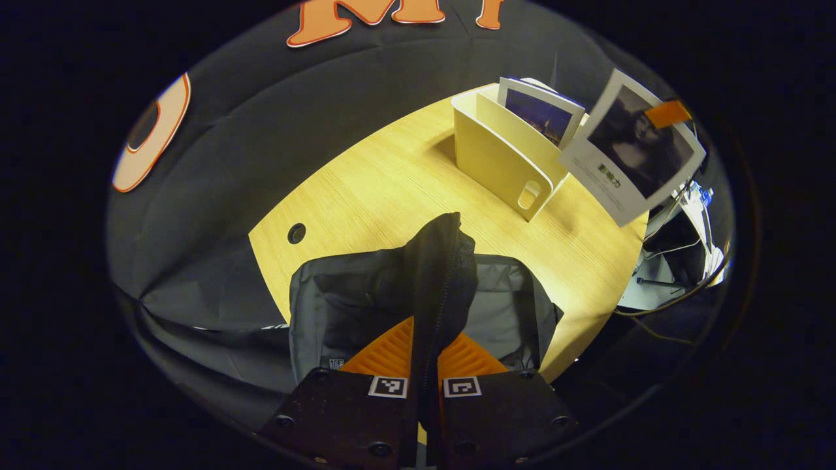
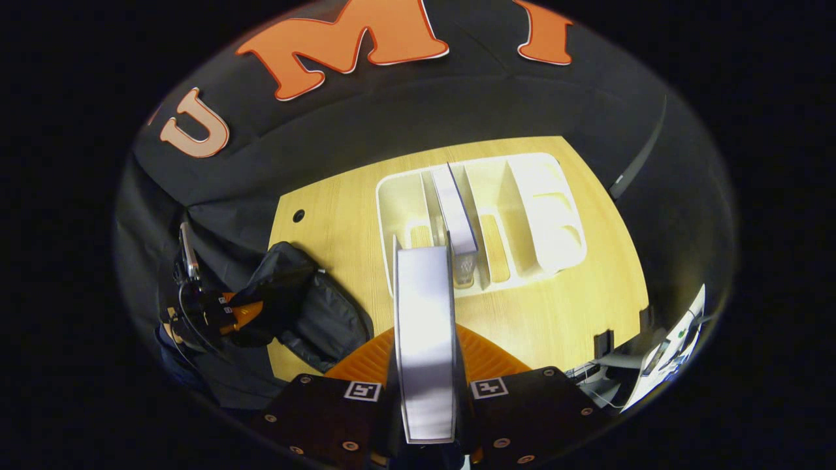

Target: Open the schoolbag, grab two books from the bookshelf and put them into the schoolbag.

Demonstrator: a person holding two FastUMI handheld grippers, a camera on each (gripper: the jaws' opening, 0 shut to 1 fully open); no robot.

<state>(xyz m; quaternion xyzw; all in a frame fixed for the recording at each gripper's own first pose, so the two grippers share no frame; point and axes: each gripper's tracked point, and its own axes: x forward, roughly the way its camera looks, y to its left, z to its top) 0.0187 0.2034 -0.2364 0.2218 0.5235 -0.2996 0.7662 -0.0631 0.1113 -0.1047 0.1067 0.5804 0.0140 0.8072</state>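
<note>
The left tool (image 1: 424, 365) pinches the schoolbag (image 1: 366, 307) flap, lifting it off the tabletop (image 1: 392, 183). The right tool (image 2: 424, 385) grips a book (image 2: 424, 326) tight, probably just clear of the bookshelf (image 2: 542, 215) ahead.

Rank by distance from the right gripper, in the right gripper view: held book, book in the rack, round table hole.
1. Held book: clamped in the right gripper.
2. Book in the rack: just ahead.
3. Table hole: far left.
</note>
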